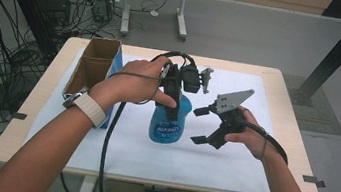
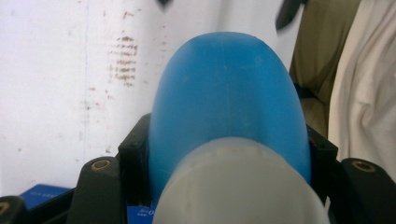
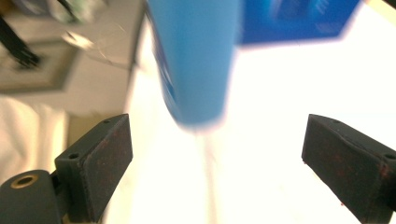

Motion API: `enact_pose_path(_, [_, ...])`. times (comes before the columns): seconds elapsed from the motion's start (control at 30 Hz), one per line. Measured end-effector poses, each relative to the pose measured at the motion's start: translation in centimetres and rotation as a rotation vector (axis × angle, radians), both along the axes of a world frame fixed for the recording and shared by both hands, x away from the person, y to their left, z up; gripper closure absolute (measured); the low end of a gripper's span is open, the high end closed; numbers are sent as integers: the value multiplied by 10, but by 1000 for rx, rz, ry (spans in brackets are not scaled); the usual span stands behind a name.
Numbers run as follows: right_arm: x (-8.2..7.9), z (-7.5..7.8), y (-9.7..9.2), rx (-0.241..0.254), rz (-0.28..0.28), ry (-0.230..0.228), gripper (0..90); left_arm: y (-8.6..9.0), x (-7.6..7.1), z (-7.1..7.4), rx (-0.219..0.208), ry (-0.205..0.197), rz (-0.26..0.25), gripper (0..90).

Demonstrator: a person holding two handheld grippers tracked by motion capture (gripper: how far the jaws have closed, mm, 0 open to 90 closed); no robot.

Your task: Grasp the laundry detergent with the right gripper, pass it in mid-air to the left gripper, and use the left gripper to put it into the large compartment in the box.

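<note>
The blue plastic bottle [image 1: 170, 121] stands mid-bench, your left tongs [image 1: 174, 96] clamped on its upper body just below the neck, which looks stiff, light and slick, while your right tongs [image 1: 201, 126] gape empty just beside it.

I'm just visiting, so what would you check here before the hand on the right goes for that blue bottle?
1. Left gripper clamped on the blue bottle: ok, jaws press both sides near its top.
2. Bottle upright on the white mat: ok.
3. Right gripper open: ok, jaws wide, nothing between them.
4. Right gripper facing the bottle: ok, bottle ahead, apart.
5. Cardboard box out of the way: ok, stands left of the bottle.
6. Bottle cap tight: cannot tell.
</note>
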State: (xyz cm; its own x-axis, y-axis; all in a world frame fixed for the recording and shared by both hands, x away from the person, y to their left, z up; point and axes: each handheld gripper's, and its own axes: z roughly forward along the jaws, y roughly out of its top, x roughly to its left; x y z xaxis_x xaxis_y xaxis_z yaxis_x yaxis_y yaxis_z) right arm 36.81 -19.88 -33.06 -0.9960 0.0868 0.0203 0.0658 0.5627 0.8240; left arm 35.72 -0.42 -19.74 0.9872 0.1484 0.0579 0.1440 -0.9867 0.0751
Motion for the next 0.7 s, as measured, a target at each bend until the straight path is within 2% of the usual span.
enact_pose_path(0.1, [4,3,-16,-97,-53,-25,87,2,2,2,1,-10,42,375])
enact_pose_path(0.2, [8,5,-26,-184,-80,-40,85,4,4,5,-4,-17,83,375])
enact_pose_path(0.37, [14,9,-40,-287,-103,-38,88,3,7,13,-4,-24,141,375])
enact_pose_path(0.47, [16,15,-49,-332,-120,-34,94,4,9,19,-1,-23,190,375])
enact_pose_path(0.7, [21,21,-66,-373,-174,-39,98,9,18,34,6,-29,313,375])
